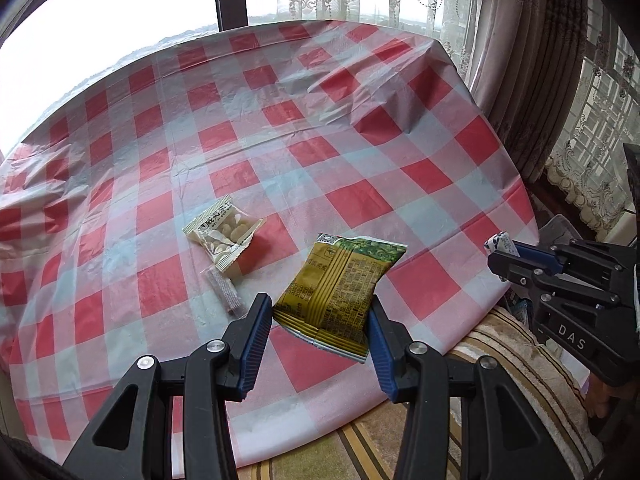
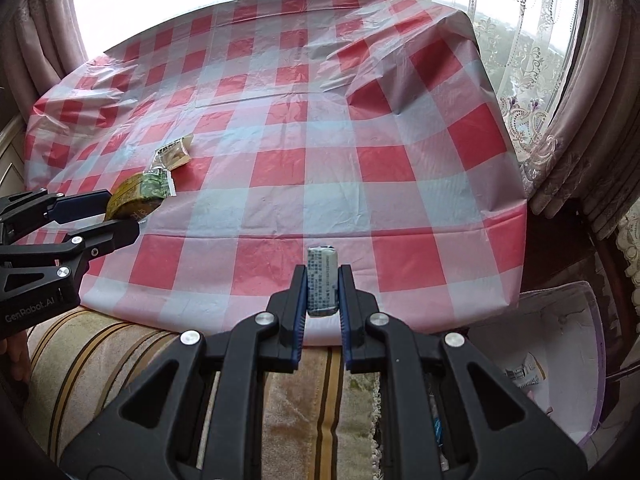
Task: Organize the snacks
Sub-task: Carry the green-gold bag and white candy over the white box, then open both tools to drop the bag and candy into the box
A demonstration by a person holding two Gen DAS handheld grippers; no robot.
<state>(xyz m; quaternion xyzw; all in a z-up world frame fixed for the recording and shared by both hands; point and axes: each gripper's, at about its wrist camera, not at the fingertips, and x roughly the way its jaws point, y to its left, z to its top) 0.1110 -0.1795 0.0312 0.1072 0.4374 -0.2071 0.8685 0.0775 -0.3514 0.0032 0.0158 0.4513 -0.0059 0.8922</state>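
Observation:
My left gripper (image 1: 318, 312) is shut on a yellow-green snack packet (image 1: 340, 288) and holds it above the near edge of the checked table (image 1: 360, 200). The packet also shows in the right wrist view (image 2: 138, 194). My right gripper (image 2: 323, 280) is shut on a small white and blue candy (image 2: 322, 286), held above the table's near edge; it shows at the right of the left wrist view (image 1: 500, 246). A beige nut packet (image 1: 224, 232) and a small clear sachet (image 1: 226, 292) lie on the cloth left of the yellow-green packet.
A white bin (image 2: 560, 360) with a wrapper inside stands on the floor at the right of the table. A striped cushion (image 2: 120, 360) lies below the near edge. Curtains (image 1: 540, 80) hang behind and right of the table.

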